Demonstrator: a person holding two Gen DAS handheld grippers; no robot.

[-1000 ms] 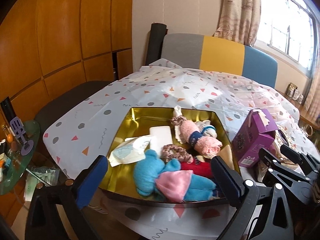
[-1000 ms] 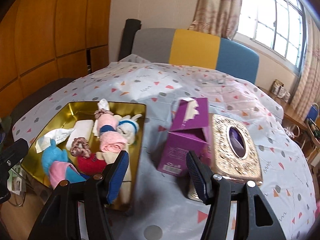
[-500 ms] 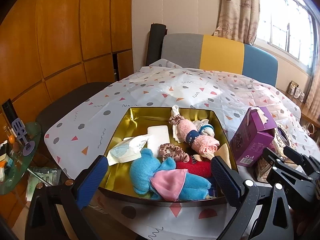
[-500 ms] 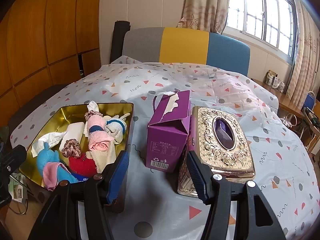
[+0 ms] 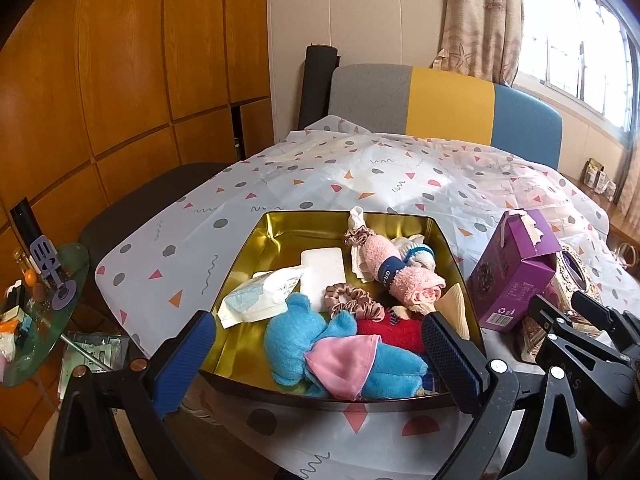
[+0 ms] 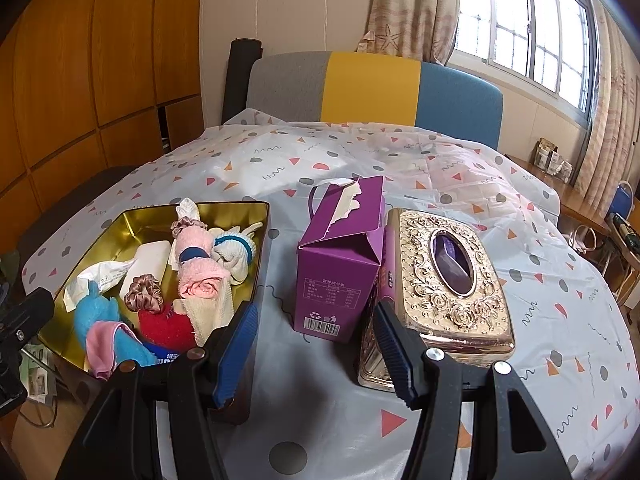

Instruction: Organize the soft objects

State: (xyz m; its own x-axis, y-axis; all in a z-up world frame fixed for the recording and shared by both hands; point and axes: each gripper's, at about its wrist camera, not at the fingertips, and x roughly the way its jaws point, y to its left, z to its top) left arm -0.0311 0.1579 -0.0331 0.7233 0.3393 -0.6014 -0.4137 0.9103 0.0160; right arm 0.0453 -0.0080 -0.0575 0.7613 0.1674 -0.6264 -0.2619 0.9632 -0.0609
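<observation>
Beside one tin (image 6: 262, 240), two boxes (purple (image 6: 340, 256), gold (image 6: 448, 280))

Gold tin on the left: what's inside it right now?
The gold tin holds a blue plush toy, pink cloth, red plush, satin scrunchie, rolled pink towel, white pad and tissue pack. Whatever lies beneath the pile is covered.

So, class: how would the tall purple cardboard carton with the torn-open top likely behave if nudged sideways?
The purple cardboard carton stands upright on a narrow base, so it would probably tip rather than slide. Its torn top suggests thin card that may crumple. The smooth plastic tablecloth might let it skid slightly first.
</observation>
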